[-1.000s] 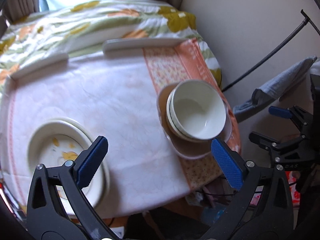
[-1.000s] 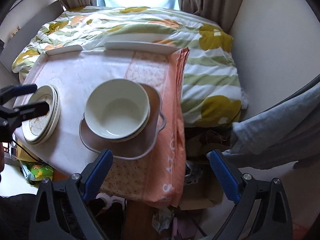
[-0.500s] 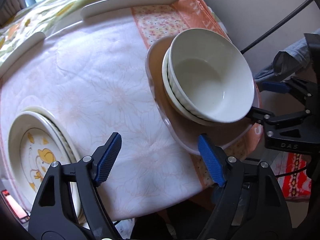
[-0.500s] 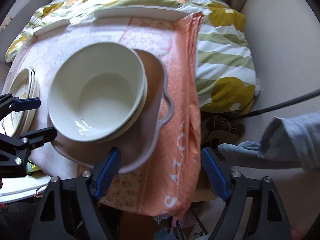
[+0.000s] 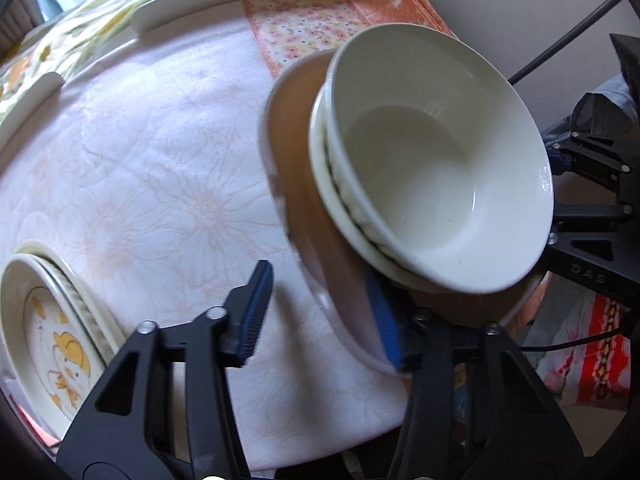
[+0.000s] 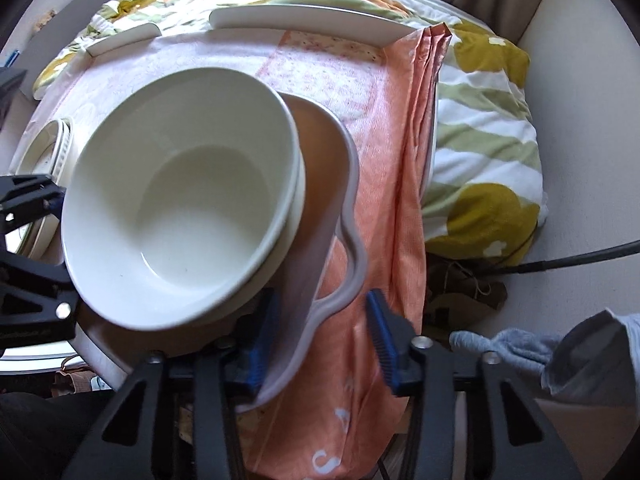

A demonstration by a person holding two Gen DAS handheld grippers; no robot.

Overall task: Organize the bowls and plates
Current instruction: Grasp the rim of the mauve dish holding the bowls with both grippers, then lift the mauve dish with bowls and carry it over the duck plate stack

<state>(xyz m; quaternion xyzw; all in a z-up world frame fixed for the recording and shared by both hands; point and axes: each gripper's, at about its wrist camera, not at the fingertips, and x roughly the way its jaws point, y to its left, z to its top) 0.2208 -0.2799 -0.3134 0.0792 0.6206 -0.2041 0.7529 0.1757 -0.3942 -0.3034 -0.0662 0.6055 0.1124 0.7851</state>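
A stack of white bowls (image 5: 436,168) sits in a brown dish with a pale rim (image 5: 280,184), at the table's right edge. My left gripper (image 5: 320,312) is open, its jaws astride the dish's near rim. In the right wrist view the bowls (image 6: 180,216) and the dish (image 6: 336,216) fill the centre. My right gripper (image 6: 320,332) is open, its jaws astride the dish's handle side. A stack of duck-patterned plates (image 5: 52,328) lies at the table's left.
The table has a pink-white cloth (image 5: 160,152) and an orange runner (image 6: 384,184) hanging over its right edge. White raised rails (image 6: 304,16) line the far edge. A flowered quilt (image 6: 480,140) lies behind and to the right. A wall stands on the right.
Both grippers have moved in close to the dish, from either side, and their jaws have narrowed around its rim. The bowls and dish look much larger now.
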